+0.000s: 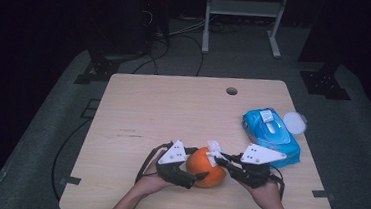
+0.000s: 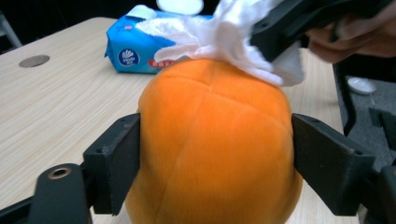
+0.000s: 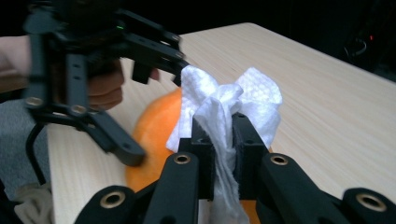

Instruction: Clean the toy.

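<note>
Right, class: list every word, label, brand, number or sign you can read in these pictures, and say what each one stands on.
Round white-and-blue logo on the end of the blue wipes pack: lettering too blurred to read.
Red strip beside that logo on the wipes pack: print too small to read.
Dark marks on the bare table in the high view: too small to read.
Orange plush ball, white wipe: no text.

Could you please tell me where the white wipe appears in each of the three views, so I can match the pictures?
High view: the white wipe sits low and centre, on top of the orange plush ball, at the right gripper tips.
Left gripper view: along the top, right of centre, draped on the ball.
Right gripper view: centre, pinched between the jaws.
Shared landmark: the orange plush ball beneath it in all three.
</note>
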### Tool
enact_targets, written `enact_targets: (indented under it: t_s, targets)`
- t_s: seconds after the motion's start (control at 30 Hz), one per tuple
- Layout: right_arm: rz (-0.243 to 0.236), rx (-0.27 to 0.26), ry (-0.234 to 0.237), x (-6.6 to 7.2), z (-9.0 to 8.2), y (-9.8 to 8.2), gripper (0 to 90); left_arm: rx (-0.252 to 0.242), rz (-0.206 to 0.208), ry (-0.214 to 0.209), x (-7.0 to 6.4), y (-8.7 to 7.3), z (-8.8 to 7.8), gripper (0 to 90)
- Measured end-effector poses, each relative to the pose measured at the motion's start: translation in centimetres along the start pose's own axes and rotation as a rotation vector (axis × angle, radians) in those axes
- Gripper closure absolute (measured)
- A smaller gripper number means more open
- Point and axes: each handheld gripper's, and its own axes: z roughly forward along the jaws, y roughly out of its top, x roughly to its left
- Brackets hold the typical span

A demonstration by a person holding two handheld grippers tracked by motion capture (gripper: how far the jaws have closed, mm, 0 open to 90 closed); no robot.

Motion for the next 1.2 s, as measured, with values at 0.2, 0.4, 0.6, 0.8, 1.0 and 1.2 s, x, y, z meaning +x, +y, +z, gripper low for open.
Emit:
enact_targets:
  t_s: [0.2, 0.4, 0.6, 0.8, 1.0, 1.2]
  targets:
    - [0.03, -0.01, -0.032, -1.1, -0.4, -0.6, 80.7, 0.006, 0.012, 0.023, 0.1, -0.6, 0.4, 17.7]
    - [-0.044, -0.004, -0.052, 0.7, -0.5, 0.3, 80.6, -0.009, -0.025, 0.057, 0.2, -1.0, 0.8, 21.8]
    - [-0.137, 0.036, -0.02, 2.8, 0.5, 0.9, 80.5, -0.021, -0.07, 0.061, 0.4, -1.3, 0.9, 21.4]
    - [-0.074, 0.025, -0.08, 0.2, -0.7, -0.1, 80.4, -0.027, -0.083, 0.058, 0.6, -1.5, 1.0, 21.1]
    - [-0.022, 0.053, -0.117, -1.6, -1.4, -1.5, 80.3, -0.018, -0.081, 0.05, 0.5, -1.6, 1.1, 19.6]
    - [-0.067, 0.024, -0.051, 0.8, -0.8, -0.2, 80.3, -0.008, -0.046, 0.053, -0.2, -1.5, 1.6, 18.7]
